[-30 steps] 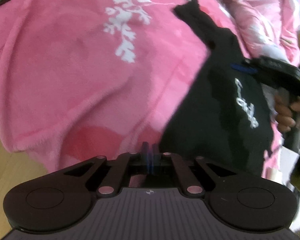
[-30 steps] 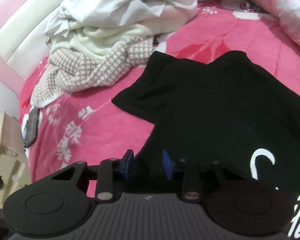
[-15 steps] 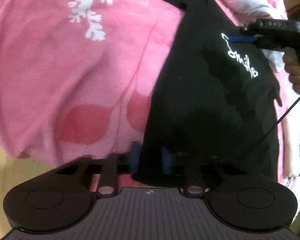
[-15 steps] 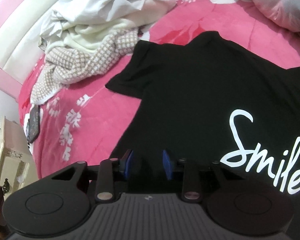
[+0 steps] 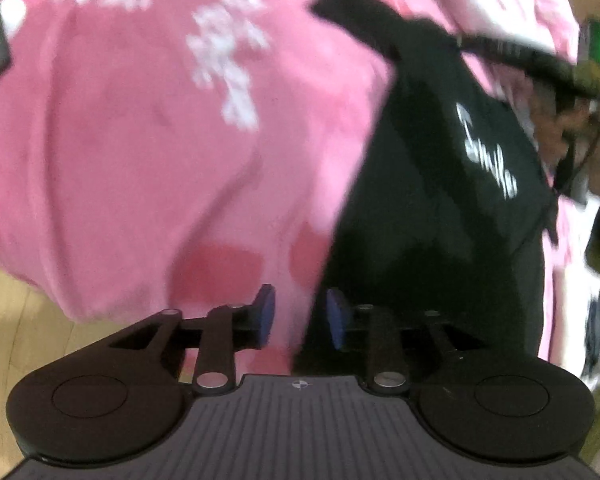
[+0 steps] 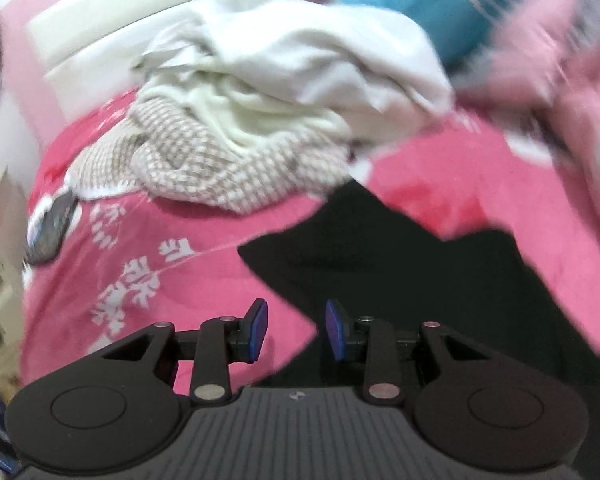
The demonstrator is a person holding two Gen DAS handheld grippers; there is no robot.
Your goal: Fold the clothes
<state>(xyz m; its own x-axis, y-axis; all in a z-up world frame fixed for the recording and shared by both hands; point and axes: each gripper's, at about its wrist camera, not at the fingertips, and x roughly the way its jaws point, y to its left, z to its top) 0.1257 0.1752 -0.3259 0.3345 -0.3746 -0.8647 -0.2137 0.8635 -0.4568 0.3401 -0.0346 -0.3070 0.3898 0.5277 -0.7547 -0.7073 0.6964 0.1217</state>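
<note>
A black T-shirt (image 5: 440,208) with white lettering lies flat on the pink floral blanket (image 5: 140,140). My left gripper (image 5: 300,318) hovers at the shirt's near left edge, jaws opening. Blanket and the shirt's edge show between the blue pads (image 5: 265,314), which press on nothing. In the right wrist view the same shirt (image 6: 440,280) spreads to the right with a sleeve pointing left. My right gripper (image 6: 296,330) stands open over its edge, with nothing pinched. The left wrist view shows the right gripper's blurred body (image 5: 532,60), with the hand (image 5: 560,128) holding it, beside the lettering.
A heap of white, cream and checked clothes (image 6: 260,120) lies at the back by the padded headboard (image 6: 100,28). A blue towel (image 6: 420,8) and pink quilt (image 6: 572,92) are at the right. A dark phone-like device (image 6: 50,224) lies left. Wooden floor (image 5: 12,300) lies beyond the bed edge.
The left gripper's jaws have gone from together to apart at the shirt's edge. The right wrist view has swung up toward the clothes heap, and the lettering has left that view.
</note>
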